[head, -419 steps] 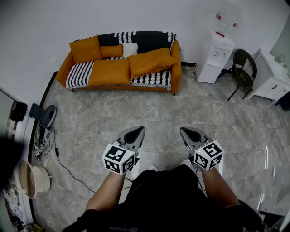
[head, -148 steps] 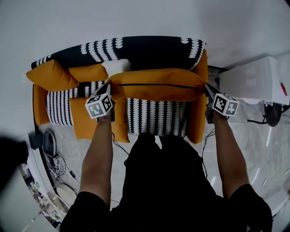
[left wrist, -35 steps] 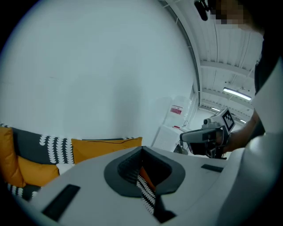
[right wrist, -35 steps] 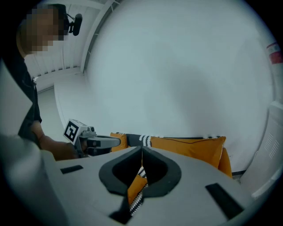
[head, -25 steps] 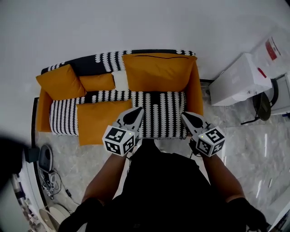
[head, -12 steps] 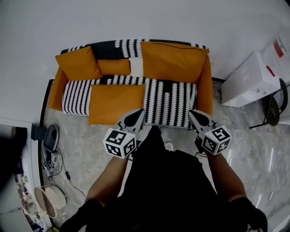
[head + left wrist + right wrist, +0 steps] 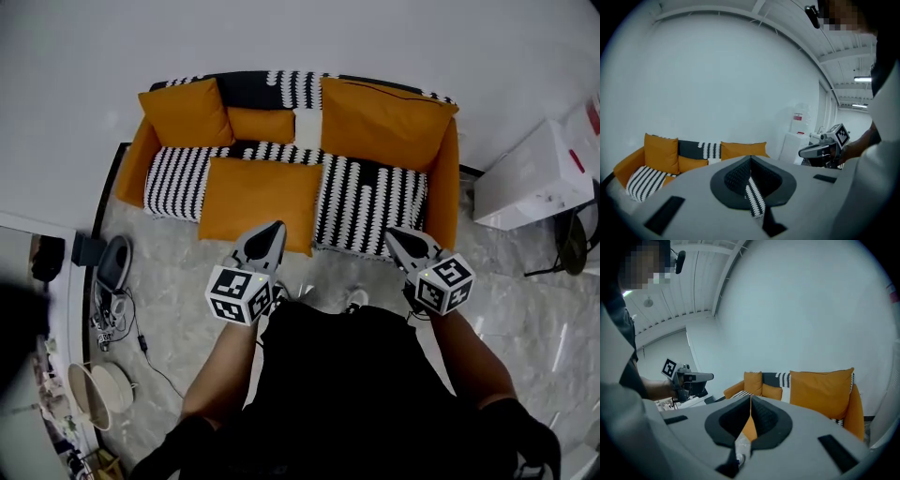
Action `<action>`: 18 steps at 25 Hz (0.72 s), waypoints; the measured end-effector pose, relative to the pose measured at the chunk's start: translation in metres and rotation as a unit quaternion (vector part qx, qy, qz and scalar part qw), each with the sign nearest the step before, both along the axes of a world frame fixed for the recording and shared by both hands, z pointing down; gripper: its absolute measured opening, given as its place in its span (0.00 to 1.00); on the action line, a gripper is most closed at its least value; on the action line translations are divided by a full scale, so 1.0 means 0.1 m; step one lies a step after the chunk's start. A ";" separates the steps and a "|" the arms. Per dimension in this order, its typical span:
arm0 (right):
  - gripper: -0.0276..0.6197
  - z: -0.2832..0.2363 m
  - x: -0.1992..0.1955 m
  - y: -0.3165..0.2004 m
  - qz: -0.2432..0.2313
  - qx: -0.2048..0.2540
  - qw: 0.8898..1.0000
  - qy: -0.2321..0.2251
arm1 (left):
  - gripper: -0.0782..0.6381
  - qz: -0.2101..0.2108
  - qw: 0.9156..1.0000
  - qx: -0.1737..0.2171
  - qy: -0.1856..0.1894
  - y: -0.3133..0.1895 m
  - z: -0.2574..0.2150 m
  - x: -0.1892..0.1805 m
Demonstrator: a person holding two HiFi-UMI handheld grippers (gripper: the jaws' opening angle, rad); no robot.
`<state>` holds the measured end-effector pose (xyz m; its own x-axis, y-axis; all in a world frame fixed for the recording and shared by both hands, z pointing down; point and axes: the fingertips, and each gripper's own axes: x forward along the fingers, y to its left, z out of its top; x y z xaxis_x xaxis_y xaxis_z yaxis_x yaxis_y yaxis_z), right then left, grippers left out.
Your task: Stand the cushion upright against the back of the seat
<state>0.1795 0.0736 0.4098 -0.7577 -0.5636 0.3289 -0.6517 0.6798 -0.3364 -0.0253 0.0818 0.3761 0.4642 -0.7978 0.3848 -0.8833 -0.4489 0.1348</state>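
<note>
A large orange cushion (image 7: 384, 122) stands upright against the back of the orange sofa (image 7: 131, 169) at its right end; the right gripper view shows the same cushion (image 7: 822, 390). A second large orange cushion (image 7: 261, 192) lies flat on the striped seat. My left gripper (image 7: 274, 228) hangs shut and empty just in front of that flat cushion, clear of it. My right gripper (image 7: 392, 234) is shut and empty too, before the seat's right front edge. In the gripper views, both the left gripper (image 7: 750, 159) and the right gripper (image 7: 750, 398) show their jaws meeting with nothing between them.
Smaller orange cushions (image 7: 187, 111) and a white one (image 7: 307, 128) lean at the sofa's back left. A white cabinet (image 7: 539, 178) and a dark chair (image 7: 574, 246) stand to the right. A floor device with cables (image 7: 112, 267) and a round basket (image 7: 98, 394) sit at the left.
Both grippers have drawn back from the sofa and shifted left along it. The left one now fronts the flat cushion. The upright cushion has stayed put.
</note>
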 end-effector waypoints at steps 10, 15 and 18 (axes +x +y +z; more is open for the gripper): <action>0.10 0.19 -1.15 0.04 -0.024 -0.006 1.000 0.019 | 0.13 -0.039 0.999 -0.022 0.008 0.16 0.20 -1.24; 0.10 0.29 -1.72 -0.02 0.032 -0.010 0.999 0.027 | 0.13 -0.026 0.999 -0.034 -0.006 0.19 0.31 -2.16; 0.10 0.38 -1.96 -0.03 0.067 -0.013 0.997 0.046 | 0.13 -0.027 0.999 -0.045 -0.009 0.14 0.43 -2.69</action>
